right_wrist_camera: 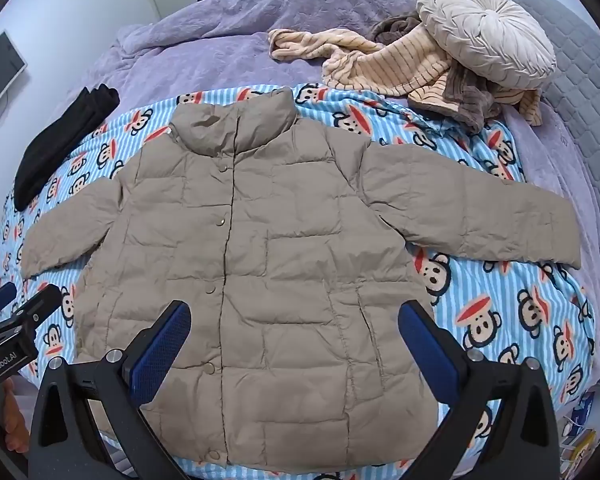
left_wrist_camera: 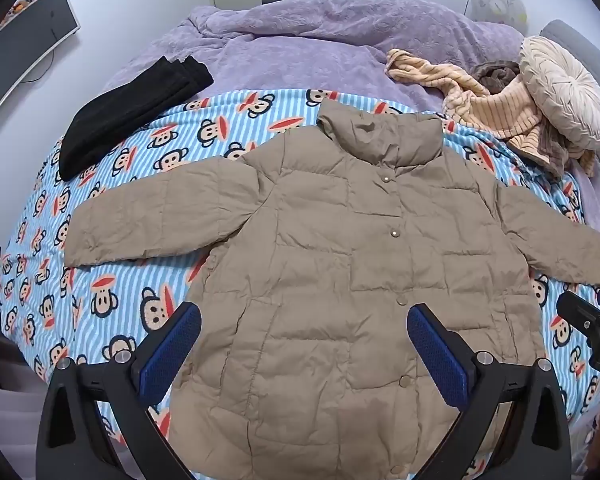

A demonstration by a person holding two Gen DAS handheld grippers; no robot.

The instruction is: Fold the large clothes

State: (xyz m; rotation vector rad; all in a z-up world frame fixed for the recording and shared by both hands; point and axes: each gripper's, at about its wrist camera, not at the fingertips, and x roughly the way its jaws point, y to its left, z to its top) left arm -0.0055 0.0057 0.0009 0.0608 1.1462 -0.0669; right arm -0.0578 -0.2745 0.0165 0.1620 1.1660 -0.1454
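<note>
A tan quilted puffer jacket (left_wrist_camera: 340, 264) (right_wrist_camera: 268, 264) lies flat and front side up on a blue striped monkey-print sheet (left_wrist_camera: 112, 280) (right_wrist_camera: 500, 308), snaps shut, both sleeves spread out sideways. My left gripper (left_wrist_camera: 304, 344) hovers open above the jacket's lower left part, nothing between its blue pads. My right gripper (right_wrist_camera: 296, 340) is open too, over the jacket's lower right part, holding nothing. Each gripper shows at the edge of the other's view.
A folded black garment (left_wrist_camera: 132, 112) (right_wrist_camera: 60, 140) lies at the far left of the bed. A striped beige garment pile (left_wrist_camera: 492, 100) (right_wrist_camera: 400, 60) and a round cream cushion (left_wrist_camera: 564, 88) (right_wrist_camera: 484, 28) sit far right on a purple blanket (left_wrist_camera: 300, 48). A monitor (left_wrist_camera: 24, 44) hangs on the left wall.
</note>
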